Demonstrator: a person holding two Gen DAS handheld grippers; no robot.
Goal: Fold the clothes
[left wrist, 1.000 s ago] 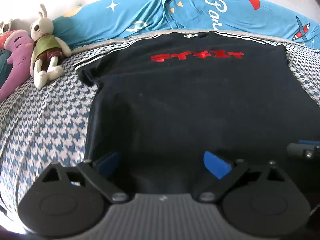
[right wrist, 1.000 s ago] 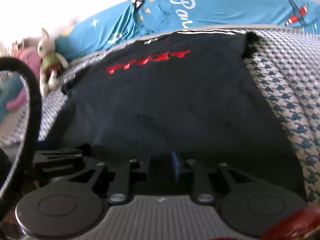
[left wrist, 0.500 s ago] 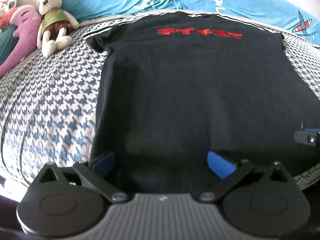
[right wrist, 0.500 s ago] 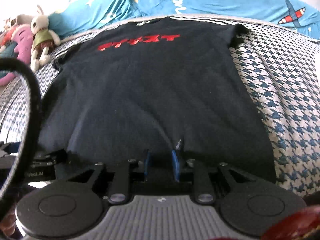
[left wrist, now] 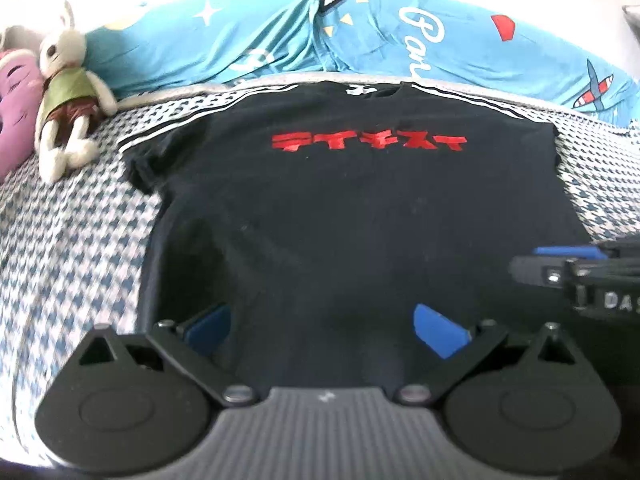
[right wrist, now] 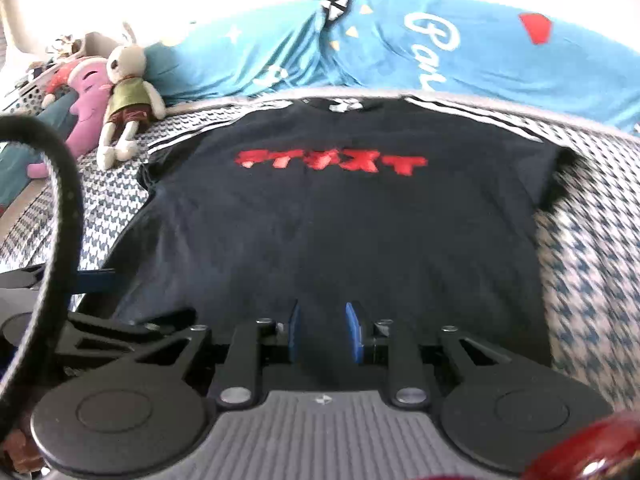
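A black T-shirt (left wrist: 360, 220) with red lettering lies flat, front up, on the checked bed sheet (left wrist: 80, 260), collar at the far end. My left gripper (left wrist: 324, 332) hovers over its lower left part, blue pads wide apart, nothing between them. My right gripper (right wrist: 324, 332) is over the lower middle of the T-shirt (right wrist: 340, 232), its pads parallel with a narrow gap and only flat cloth seen past them. In the left wrist view the right gripper (left wrist: 560, 264) enters from the right edge, above the shirt's right side.
A stuffed rabbit (left wrist: 68, 92) and a purple plush (left wrist: 16, 120) lie at the far left of the bed. A blue patterned quilt (left wrist: 400, 40) runs along the back. A black cable (right wrist: 68, 200) loops across the left of the right wrist view.
Both grippers have moved forward and lower over the shirt's lower part. The right gripper now reaches further into the left wrist view. Neither jaw gap has changed.
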